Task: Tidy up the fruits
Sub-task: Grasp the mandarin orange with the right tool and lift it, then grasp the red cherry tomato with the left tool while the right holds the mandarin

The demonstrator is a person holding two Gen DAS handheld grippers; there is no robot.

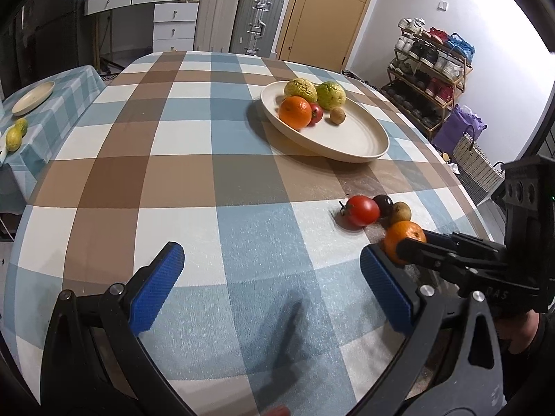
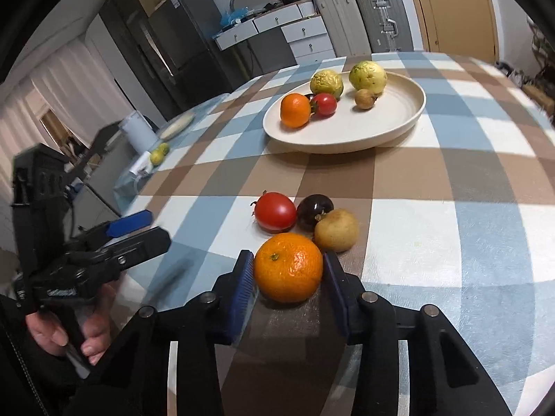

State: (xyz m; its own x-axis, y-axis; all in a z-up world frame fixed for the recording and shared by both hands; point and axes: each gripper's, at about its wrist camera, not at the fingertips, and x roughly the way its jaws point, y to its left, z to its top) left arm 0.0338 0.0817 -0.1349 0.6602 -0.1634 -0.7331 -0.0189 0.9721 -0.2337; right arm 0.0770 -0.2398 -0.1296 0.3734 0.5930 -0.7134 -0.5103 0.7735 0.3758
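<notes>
Orange (image 2: pixel 288 267) on the near worktop (image 2: pixel 451 180) is sitting between our right claw (image 2: pixel 288 272) pads, which are clenching it for the far plate (image 2: pixel 399 124); our left claw (image 1: pixel 270 274) is hanging released, empty, nearby.

Blue, brown and white checked tablecloth (image 2: pixel 433 180); cream round plate (image 2: pixel 399 121); bright orange round mandarin (image 2: pixel 288 267); glossy red tomato (image 2: pixel 275 210); dark purple plum-like fruit (image 2: pixel 312 209); tan-brown small fruit (image 2: pixel 337 230); blue ribbed pads (image 2: pixel 244 277).

Left tool (image 1: pixel 270 284) open over checked tablecloth (image 1: pixel 194 180), fruit plate (image 1: pixel 347 138) beyond
</notes>
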